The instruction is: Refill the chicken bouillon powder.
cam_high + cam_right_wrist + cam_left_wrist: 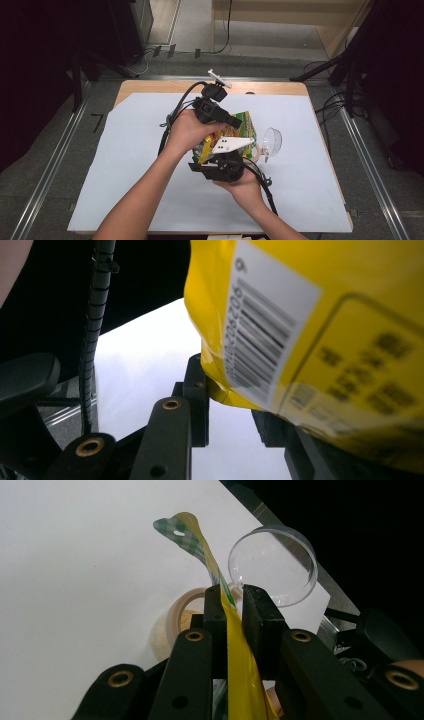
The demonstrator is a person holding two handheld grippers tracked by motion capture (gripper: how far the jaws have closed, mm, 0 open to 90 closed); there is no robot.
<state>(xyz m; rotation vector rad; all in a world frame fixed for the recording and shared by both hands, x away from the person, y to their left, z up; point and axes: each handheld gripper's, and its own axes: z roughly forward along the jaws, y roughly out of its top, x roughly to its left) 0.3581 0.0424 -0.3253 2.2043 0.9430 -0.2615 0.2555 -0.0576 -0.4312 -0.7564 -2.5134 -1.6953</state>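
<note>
A yellow, green-checked snack bag (243, 125) hangs upright above the table, pinched at two edges.

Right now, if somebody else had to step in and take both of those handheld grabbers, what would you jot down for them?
Left gripper: jaws shut on the top edge of the yellow snack bag.
Right gripper: jaws around the bag's lower corner; whether they pinch it is unclear.
The bag is held up above the white table cover. A clear plastic bowl and a roll of tape lie beside it.
Done: bag lifted.
Left: probably pulling it open; it still looks sealed.
</note>
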